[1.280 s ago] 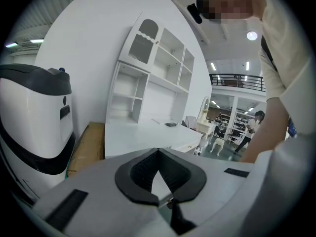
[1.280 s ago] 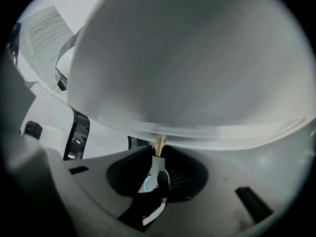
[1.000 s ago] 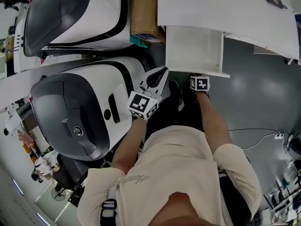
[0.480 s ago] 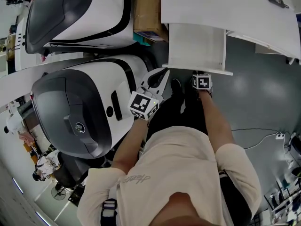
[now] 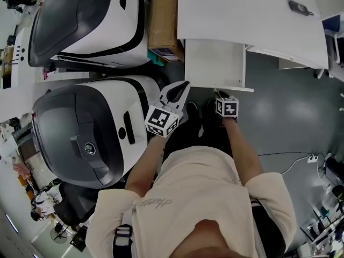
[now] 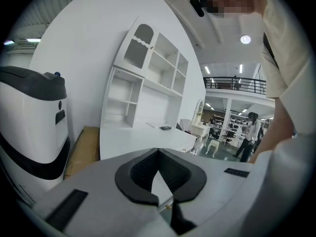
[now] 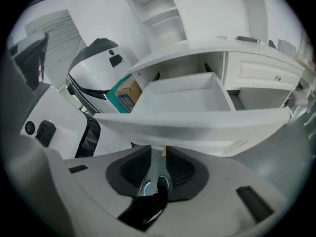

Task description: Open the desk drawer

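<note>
**Drawer pulled out, right gripper loose around the knob**

In the head view I look steeply down on a grey floor (image 5: 285, 106). The white desk (image 5: 236, 12) fills the top of the picture, with a small dark object (image 5: 299, 6) lying near its far right corner. The drawer (image 5: 214, 63) stands pulled out from under the desk top, and its white bottom is bare. My right gripper (image 5: 218, 93) points at the drawer's front edge. My left gripper (image 5: 184, 85) hangs near it on the left, touching nothing. Two large white-and-dark machines (image 5: 86, 128) crowd the left side. A cardboard box (image 5: 164, 15) stands between the upper machine and the desk. A thin cable (image 5: 285, 156) runs across the floor at the right.

In the left gripper view, my left gripper's tips are pressed together with nothing in them. Beyond them lies the desk top, and a white shelf unit (image 6: 148, 78) rises from it against a white wall. Further off is an open hall with a railed gallery (image 6: 234, 85) and a round ceiling light (image 6: 245, 39). A person (image 6: 252, 132) stands far back in it.

In the right gripper view, my right gripper's jaws have just been opening. They stand slightly spread, and the small brass knob (image 7: 164, 152) sits between their tips without being pinched. Above it the open drawer shows its empty inside. A closed drawer front (image 7: 261, 73) sits to its right and a teal-edged box (image 7: 123, 95) to its left. My shoe (image 7: 153, 189) shows below the jaws.
</note>
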Motion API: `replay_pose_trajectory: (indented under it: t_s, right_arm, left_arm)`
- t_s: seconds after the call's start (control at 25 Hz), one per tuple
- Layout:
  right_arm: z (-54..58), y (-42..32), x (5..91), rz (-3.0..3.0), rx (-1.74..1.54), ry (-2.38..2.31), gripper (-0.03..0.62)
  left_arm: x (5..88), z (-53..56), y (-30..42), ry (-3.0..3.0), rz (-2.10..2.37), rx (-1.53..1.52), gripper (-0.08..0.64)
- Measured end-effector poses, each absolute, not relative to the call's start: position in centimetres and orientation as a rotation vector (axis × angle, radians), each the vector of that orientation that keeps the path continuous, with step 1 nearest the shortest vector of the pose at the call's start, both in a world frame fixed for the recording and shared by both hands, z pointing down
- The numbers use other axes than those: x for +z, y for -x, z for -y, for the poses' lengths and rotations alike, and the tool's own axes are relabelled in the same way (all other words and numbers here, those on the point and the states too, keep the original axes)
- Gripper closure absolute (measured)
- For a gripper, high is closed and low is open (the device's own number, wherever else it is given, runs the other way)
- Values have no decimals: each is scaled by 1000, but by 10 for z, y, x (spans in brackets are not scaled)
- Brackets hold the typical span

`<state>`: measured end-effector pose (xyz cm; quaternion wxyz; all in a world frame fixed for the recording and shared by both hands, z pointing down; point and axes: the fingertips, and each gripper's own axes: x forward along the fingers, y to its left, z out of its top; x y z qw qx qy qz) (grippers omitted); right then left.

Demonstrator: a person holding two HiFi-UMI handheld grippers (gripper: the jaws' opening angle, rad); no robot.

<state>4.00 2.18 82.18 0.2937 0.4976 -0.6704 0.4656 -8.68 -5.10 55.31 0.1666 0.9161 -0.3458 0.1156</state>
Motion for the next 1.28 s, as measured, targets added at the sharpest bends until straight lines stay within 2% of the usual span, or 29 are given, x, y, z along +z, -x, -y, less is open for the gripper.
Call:
replay_pose_trajectory:
  t_s: [0.08,0.12,0.2,0.24,0.88,1.28]
  right_arm:
    - [-15,-47,799,1830,1205,-1346,509]
    - [-14,-49,786,1856,1188,-1357,557]
    - [-13,-52,758,1916,1155,-1379,566]
    - [-12,-53,743,1949,1132,-1390,597]
    - [8,-68,503,2461,689,-1486,598]
    - [31,-65,389,2645,436,-1508,598]
  left_arm:
    - [544,55,81,-2632,980,307,560]
    - [540,57,79,-2643,977,300,560]
    - [530,57,78,-2663,973,289,560]
    - [525,57,77,-2673,971,284,560]
    - [437,45,69,-2828,971,209,560]
    - [366,65,60,-2936,1070,115,560]
